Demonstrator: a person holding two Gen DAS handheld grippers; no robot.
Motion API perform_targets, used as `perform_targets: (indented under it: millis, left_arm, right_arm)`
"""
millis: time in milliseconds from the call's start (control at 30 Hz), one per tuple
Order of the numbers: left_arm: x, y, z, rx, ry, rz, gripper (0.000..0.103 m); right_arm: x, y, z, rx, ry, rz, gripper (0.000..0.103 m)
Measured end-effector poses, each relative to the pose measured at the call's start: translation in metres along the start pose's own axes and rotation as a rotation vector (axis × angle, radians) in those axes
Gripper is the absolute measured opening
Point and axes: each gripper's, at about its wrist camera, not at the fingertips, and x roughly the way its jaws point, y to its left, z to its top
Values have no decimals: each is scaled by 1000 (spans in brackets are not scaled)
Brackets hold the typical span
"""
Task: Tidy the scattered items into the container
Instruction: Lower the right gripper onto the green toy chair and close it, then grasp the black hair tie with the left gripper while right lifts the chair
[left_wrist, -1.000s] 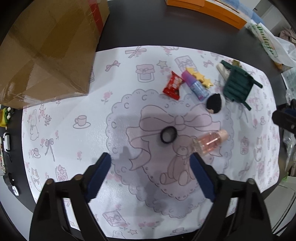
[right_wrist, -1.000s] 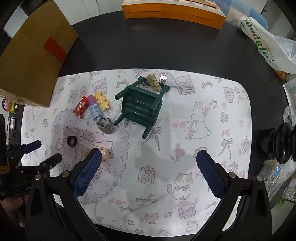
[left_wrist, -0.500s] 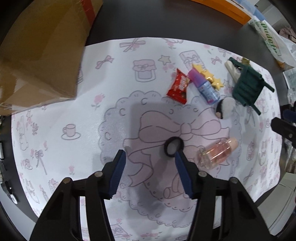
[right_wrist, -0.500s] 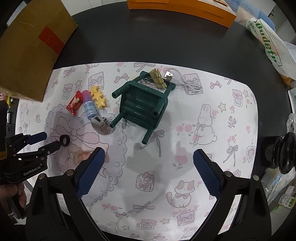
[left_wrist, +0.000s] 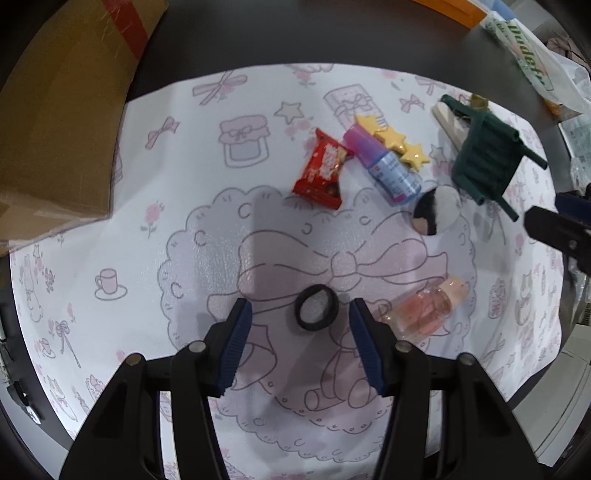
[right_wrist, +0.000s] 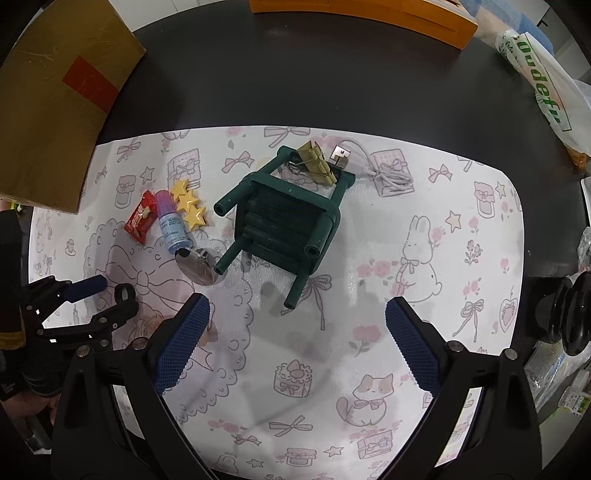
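Note:
A black ring (left_wrist: 316, 307) lies on the patterned mat, between the tips of my open left gripper (left_wrist: 300, 312), just above the mat. A pink bottle (left_wrist: 428, 307) lies right of it. Farther off lie a red snack packet (left_wrist: 322, 170), a blue-pink tube (left_wrist: 384, 166), yellow stars (left_wrist: 393, 142) and a round compact (left_wrist: 436, 210). A green slatted container (right_wrist: 284, 218) lies tipped over mid-mat. My right gripper (right_wrist: 295, 332) is open and empty, below the container. The left gripper also shows in the right wrist view (right_wrist: 110, 291).
A cardboard box (right_wrist: 55, 92) stands at the back left, partly on the mat. A brass clip (right_wrist: 316, 162) and white USB cable (right_wrist: 373, 166) lie behind the container. An orange box (right_wrist: 362, 14) and a plastic bag (right_wrist: 546, 85) sit at the back. A black object (right_wrist: 569, 314) stands right.
My left gripper has moved forward and down to the black ring and narrowed its opening around it. My right gripper has shifted slightly closer to the green container.

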Motion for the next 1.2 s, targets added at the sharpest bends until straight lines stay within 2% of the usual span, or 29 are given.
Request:
perform_targets:
  millis: [33,100,200,333,467,667,800,867,1200]
  left_arm:
    - [0,-1,0,10,-1,6,48]
    - [-1,-2,1,18,-3,17,44]
    - [-3,-1,2,23,-1,29,34]
    - [-4,1,2,30,0,48,29]
    - [-6,2,1,27,1,62,29]
    - [-8,9,1,-4,11,77,24]
    - [-11,14,0,-16,13,84,23]
    - [-12,16,0,-18,14,86,22]
    - [-22,27,-9,-25,14,86,20]
  right_arm:
    - [1,0,1,1,1,0,97]
    - [4,-1,2,2,10,4,85]
    - [12,-3,4,14,42,8,74]
    - [23,-7,5,39,70,13,66]
    - [37,-11,6,69,93,4,49]
    - [47,-8,9,72,103,-28,38]
    - [47,-4,11,56,97,-59,17]
    - [47,-3,12,53,97,-67,11]
    - [47,-8,16,64,83,-72,9]
